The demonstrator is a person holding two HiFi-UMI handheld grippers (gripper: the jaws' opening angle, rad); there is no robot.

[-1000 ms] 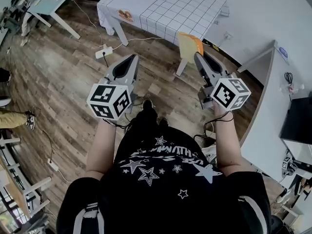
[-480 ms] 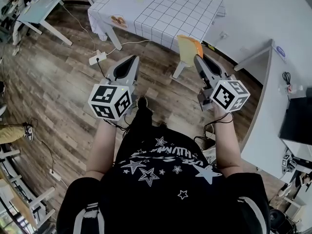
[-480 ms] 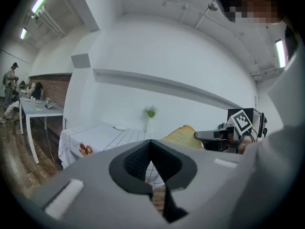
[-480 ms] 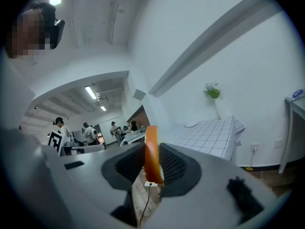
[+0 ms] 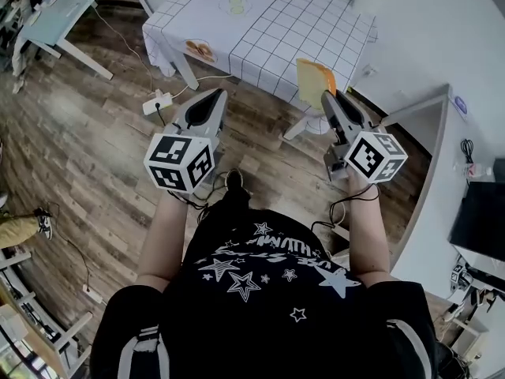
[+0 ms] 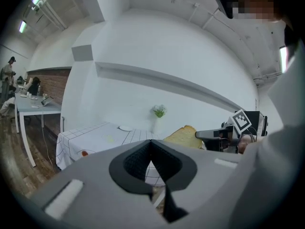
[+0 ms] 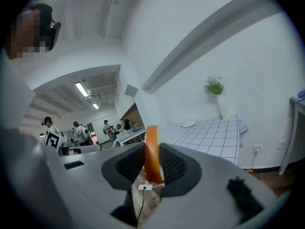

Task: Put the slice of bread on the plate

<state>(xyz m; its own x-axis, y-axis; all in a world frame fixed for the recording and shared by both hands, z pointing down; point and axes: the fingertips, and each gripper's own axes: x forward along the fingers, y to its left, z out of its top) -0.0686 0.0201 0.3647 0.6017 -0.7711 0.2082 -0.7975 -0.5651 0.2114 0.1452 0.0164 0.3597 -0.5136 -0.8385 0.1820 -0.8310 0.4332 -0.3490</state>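
Head view, 1 person, 2 hand-held grippers, both pointing toward the bench (image 5: 316,22). Writing: black T-shirt (image 5: 260,283) w/ white stars and a line of white lettering, seen upside down, not legible; left marker cube (image 5: 178,163) and right marker cube (image 5: 375,155) carry black-and-white square codes only, no text; no brand readable anywhere. Right gripper (image 5: 322,97): jaws clamped on the slice of bread (image 5: 313,81), held on edge, orange crust toward the gripper's camera, pale face showing in head view; slice is in the air in front of the bench's near edge, not on it. Left gripper (image 5: 215,95): jaws closed tip to tip, nothing between them. Bench: white cloth w/ thin dark grid. On it: white plate (image 7: 188,124) at the far side, well apart from the slice; green sprig in a tall white vase (image 7: 215,87) at the back by the wall; round pale-green item (image 5: 236,5); brown-orange item (image 5: 199,50) near the left corner. Wood floor (image 5: 95,133) w/ white power strip (image 5: 158,101) and cable. Vs. a second ago: bench sits lower and larger in head view, more of its top shows; both grippers closer to it; slice same grip, same upright pose.
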